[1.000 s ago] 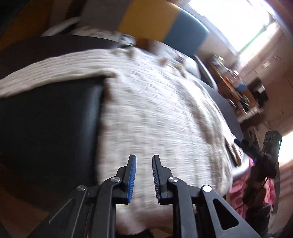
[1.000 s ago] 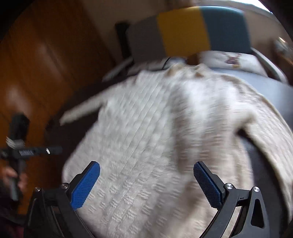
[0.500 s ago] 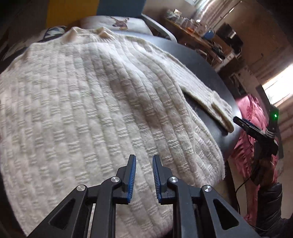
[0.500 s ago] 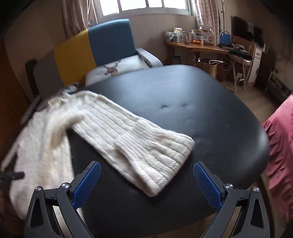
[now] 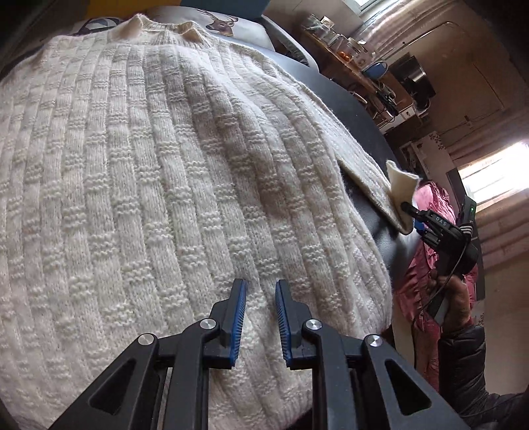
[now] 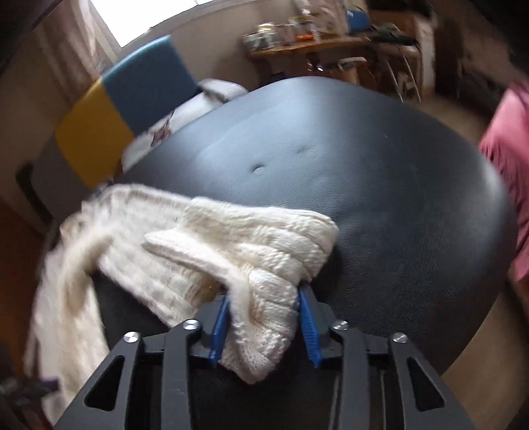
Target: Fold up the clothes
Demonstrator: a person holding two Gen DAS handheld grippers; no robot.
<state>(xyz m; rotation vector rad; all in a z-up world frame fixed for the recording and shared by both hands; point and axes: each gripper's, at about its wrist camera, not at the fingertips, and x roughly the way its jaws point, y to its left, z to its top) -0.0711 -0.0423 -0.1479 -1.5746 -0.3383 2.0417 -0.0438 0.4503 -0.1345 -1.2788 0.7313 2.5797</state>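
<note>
A cream knit sweater point(image 5: 198, 182) lies spread on a black round padded surface point(image 6: 380, 198). My left gripper point(image 5: 259, 291) hovers over the sweater's lower body, near the hem. Its jaws stand a narrow gap apart with nothing between them. One sleeve runs out to the right, and its ribbed cuff point(image 6: 264, 264) sits between the blue pads of my right gripper point(image 6: 264, 296). Those jaws are closing and both pads press on the cuff. In the left wrist view the right gripper point(image 5: 410, 215) pinches the raised cuff point(image 5: 401, 178) at the surface's right edge.
A yellow and blue chair point(image 6: 132, 99) with a deer cushion point(image 5: 224, 23) stands behind the surface. A pink cloth point(image 6: 509, 172) hangs at the right. A cluttered wooden desk point(image 6: 314, 43) is at the back. A person's hand point(image 5: 453, 297) holds the right gripper.
My right gripper swung from the sweater's body to the sleeve cuff, and its wide jaws closed on it, lifting the cuff's edge. My left gripper swept over the sweater towards the hem, its gap unchanged.
</note>
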